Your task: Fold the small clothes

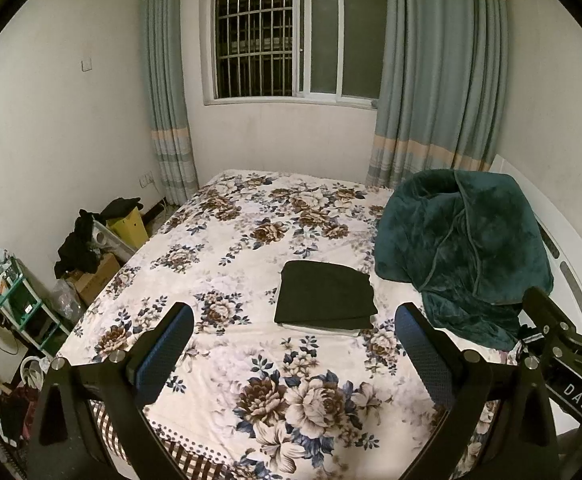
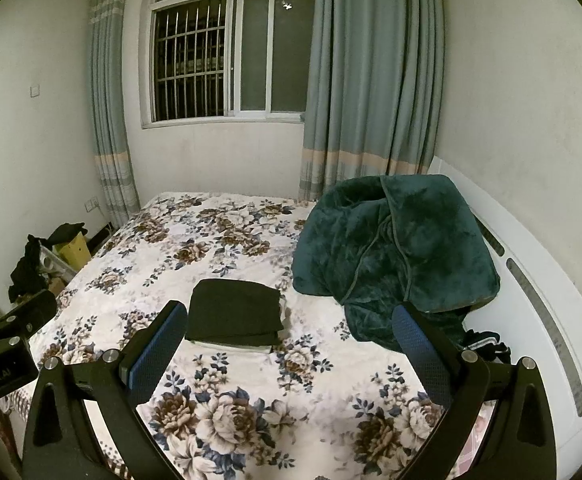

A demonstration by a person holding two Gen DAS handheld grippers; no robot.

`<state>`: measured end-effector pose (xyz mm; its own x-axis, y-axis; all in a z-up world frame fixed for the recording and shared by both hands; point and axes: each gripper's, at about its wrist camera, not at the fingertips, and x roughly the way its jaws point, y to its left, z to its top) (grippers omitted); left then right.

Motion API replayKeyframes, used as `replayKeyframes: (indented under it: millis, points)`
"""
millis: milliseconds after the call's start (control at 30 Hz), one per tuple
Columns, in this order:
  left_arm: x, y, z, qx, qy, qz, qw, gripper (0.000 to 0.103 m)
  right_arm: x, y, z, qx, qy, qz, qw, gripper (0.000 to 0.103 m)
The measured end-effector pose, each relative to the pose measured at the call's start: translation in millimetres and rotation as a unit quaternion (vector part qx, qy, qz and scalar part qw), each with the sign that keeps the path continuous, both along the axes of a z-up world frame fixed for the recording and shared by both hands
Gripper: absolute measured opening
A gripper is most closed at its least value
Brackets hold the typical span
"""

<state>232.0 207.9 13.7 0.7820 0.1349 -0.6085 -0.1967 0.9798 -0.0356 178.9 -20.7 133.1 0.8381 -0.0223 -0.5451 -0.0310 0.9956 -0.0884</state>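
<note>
While a folded black garment (image 1: pixel 324 299) is lying flat near the middle of the bed (image 1: pixel 227 240), it is resting on top of a folded white piece (image 1: pixel 323 330) whose edge is peeking out along the near side. Both are forming a small neat stack, and nothing is touching them. In the right wrist view the same black garment (image 2: pixel 235 312) is showing just beyond the left finger, with the white piece (image 2: pixel 231 346) under it.

The left gripper (image 1: pixel 295 350) is hovering over the near part of the floral sheet, its jaws standing wide apart and holding nothing. The right gripper (image 2: pixel 287 350) is hanging beside it on the right, likewise spread wide and empty. Each is showing at the edge of the other's view.

To the right of the stack, a dark green blanket (image 1: pixel 463 248) is sitting heaped against the white headboard (image 2: pixel 531 280), near the stack but apart from it. A small dark striped cloth (image 2: pixel 485 344) is lying at the blanket's near right edge; what it is cannot be told.

Grey-green curtains (image 1: pixel 439 80) are hanging at both sides of a barred window (image 1: pixel 291 40) on the far wall. On the floor at the left, boxes (image 1: pixel 99 276) draped with black clothes and a small shelf (image 1: pixel 23 304) are standing by the wall.
</note>
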Motion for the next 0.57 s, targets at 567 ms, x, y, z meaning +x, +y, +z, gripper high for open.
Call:
replayKeyframes:
  millis: [567]
  points:
    - [-1.3,2.8,1.5,0.001,-0.002,0.0,1.0,0.103,1.5,-0.3,0.6,0.0,-0.002,0.001,1.0,0.103]
